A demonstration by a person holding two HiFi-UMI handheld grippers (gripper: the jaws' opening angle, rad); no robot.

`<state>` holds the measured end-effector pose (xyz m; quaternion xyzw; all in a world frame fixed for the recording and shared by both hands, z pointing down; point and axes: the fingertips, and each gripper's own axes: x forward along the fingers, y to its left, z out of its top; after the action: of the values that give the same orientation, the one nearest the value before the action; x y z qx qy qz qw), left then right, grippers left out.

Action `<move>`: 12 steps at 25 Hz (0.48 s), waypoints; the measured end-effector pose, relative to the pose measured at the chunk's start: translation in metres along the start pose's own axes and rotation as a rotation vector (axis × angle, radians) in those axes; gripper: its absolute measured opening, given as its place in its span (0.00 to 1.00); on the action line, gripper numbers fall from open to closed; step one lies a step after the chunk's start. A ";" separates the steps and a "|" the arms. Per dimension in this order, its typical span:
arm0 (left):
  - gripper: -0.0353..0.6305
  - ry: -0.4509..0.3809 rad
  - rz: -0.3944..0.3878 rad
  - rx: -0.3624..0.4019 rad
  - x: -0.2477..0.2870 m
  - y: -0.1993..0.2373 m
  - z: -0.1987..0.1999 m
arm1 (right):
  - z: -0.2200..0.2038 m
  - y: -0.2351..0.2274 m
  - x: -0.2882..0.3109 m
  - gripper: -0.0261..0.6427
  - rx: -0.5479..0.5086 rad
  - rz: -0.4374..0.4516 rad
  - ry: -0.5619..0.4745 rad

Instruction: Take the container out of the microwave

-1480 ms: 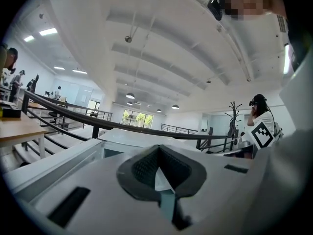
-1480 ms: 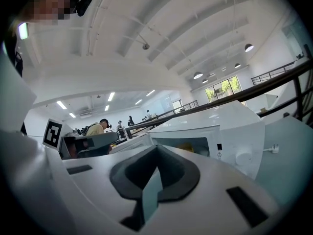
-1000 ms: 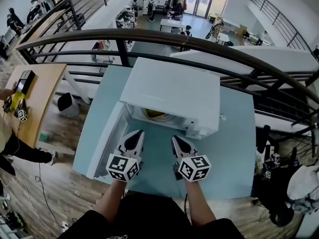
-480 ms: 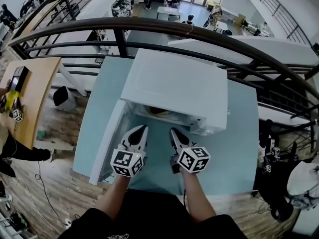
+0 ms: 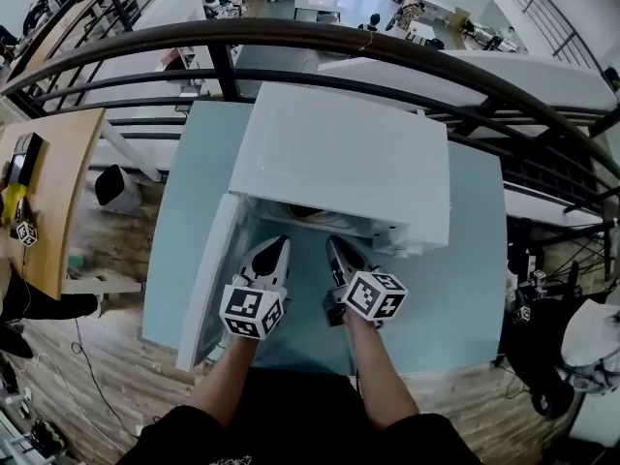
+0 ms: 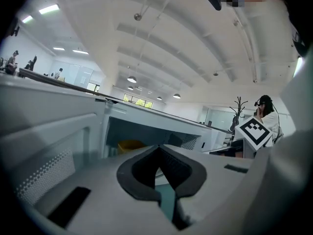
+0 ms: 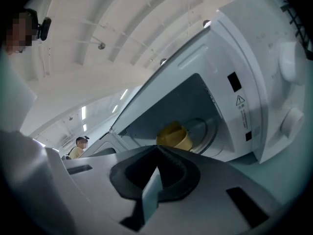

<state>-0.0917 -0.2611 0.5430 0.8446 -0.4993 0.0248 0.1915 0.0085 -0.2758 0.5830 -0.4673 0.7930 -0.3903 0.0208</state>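
— Head view, please: where was the container?

— Barely visible from there. The microwave [image 5: 344, 163] stood on the teal surface [image 5: 465, 260] with its door [image 5: 206, 279] swung open to the left, and its white top hid most of the cavity. The right gripper view showed it better: a yellow container [image 7: 177, 137] sat inside the cavity, beside or on the round glass plate [image 7: 209, 131]; I could not tell which. The left gripper view caught only a yellow patch of it behind the jaws.

— Anything in the container?

— I could not see into it.

— And the hand-held grippers?

— The left hand-held gripper [image 5: 278, 244] and the right hand-held gripper [image 5: 333, 244] pointed side by side at the opening, tips just at the microwave's front edge. Each had its jaws pressed together at the tip with nothing between them. Neither touched the container, which lay well beyond them.

— What had changed since a second before?

— Both hand-held grippers had moved forward and down. Earlier their tips stopped short of the front edge, with a strip of surface showing ahead of them; now they reached it. The right one had rolled, so its marker cube [image 5: 375, 295] sat at a different tilt. The head camera had tipped further down as well, so the microwave's top filled more of the view and less of the cavity showed. The jaws had stayed together, the door had stayed open and the container had not moved.
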 end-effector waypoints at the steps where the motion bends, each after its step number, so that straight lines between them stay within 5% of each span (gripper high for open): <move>1: 0.06 0.003 -0.001 -0.003 0.002 0.000 -0.002 | -0.001 -0.002 0.002 0.05 0.026 0.002 -0.005; 12: 0.06 0.041 0.020 -0.011 0.024 0.013 -0.015 | -0.004 -0.029 0.026 0.05 0.288 -0.004 -0.080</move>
<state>-0.0885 -0.2815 0.5668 0.8377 -0.5040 0.0411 0.2063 0.0136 -0.3009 0.6128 -0.4763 0.7265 -0.4810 0.1181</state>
